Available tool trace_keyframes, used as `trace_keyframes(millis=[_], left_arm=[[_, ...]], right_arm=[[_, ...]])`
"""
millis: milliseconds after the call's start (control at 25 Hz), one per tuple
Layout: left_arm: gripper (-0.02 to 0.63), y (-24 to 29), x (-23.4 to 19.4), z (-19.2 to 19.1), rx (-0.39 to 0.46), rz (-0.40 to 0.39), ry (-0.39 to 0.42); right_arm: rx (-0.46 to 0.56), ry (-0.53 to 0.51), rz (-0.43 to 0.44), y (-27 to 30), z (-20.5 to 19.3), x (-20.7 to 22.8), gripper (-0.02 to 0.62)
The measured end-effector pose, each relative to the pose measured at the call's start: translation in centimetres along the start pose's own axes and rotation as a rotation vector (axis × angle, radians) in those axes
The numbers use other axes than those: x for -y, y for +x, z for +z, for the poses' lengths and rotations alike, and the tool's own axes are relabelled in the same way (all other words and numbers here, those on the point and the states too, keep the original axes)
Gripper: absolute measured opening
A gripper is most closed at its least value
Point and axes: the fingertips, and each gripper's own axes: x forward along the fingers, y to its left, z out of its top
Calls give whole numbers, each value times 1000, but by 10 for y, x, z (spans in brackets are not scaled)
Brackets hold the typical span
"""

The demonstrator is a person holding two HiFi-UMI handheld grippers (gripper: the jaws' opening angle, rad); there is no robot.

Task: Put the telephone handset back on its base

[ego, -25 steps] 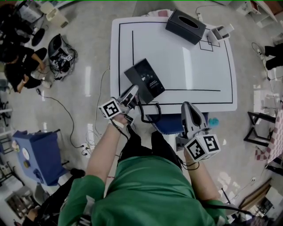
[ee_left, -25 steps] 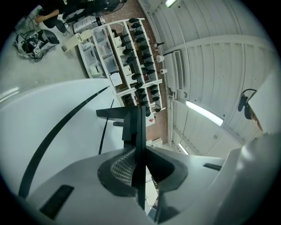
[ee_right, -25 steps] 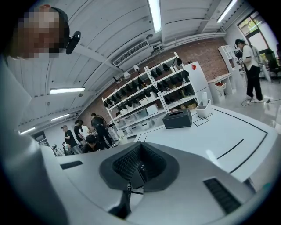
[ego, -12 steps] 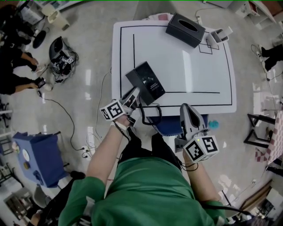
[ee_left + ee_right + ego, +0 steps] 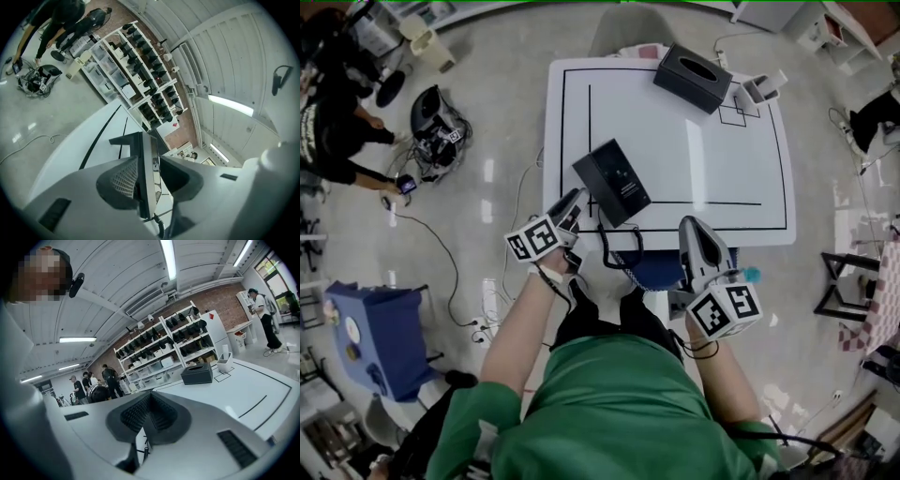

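The black telephone (image 5: 612, 181) lies at the near left of the white table (image 5: 694, 159), its coiled cord (image 5: 617, 251) hanging over the front edge. My left gripper (image 5: 574, 202) is at the phone's near-left edge. In the left gripper view a dark slab of the telephone (image 5: 142, 140) stands between the jaws of my left gripper (image 5: 149, 161). They are opening, and a gap shows on the right side. I cannot tell the handset from the base there. My right gripper (image 5: 693, 231) is shut and empty at the table's front edge, and in the right gripper view (image 5: 149, 423) the cord (image 5: 146, 453) shows beneath it.
A black tissue box (image 5: 694, 66) and a small white holder (image 5: 761, 87) stand at the table's far right. A blue stool (image 5: 652, 272) sits under the front edge. Cables, a blue bin (image 5: 375, 328) and people are on the floor at the left.
My left gripper has drawn back slightly from the telephone's near-left edge. The telephone has stayed where it was, and the right gripper has barely moved.
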Motion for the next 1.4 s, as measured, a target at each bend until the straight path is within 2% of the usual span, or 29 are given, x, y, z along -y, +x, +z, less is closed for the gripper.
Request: trace_keyframes(millis=[80, 200, 320, 440, 640, 760, 960, 1080, 1280, 1400], left_arm=[[137, -15, 10, 14, 32, 4, 25], [137, -34, 36, 40, 102, -30, 45], [137, -51, 72, 73, 180, -59, 121], [137, -71, 116, 99, 248, -61, 261], [135, -100, 182, 131, 316, 0, 587], [135, -115, 213, 149, 352, 16, 717], [132, -132, 242, 167, 373, 80, 824], [85, -139, 254, 162, 365, 109, 894], [31, -144, 277, 151, 372, 73, 969], [28, -138, 286, 144, 369, 56, 1009]], right_arm=[[14, -10, 8, 0, 7, -5, 21], [38, -33, 26, 1, 19, -14, 21], [63, -60, 61, 7, 31, -28, 21], [78, -77, 82, 11, 41, -40, 21], [115, -119, 115, 17, 66, -59, 21], [152, -172, 127, 19, 88, -70, 21], [210, -268, 117, 24, 124, -81, 21], [219, -300, 117, 23, 131, -88, 21], [236, -341, 152, 19, 135, -104, 21], [245, -362, 169, 20, 138, -109, 21]])
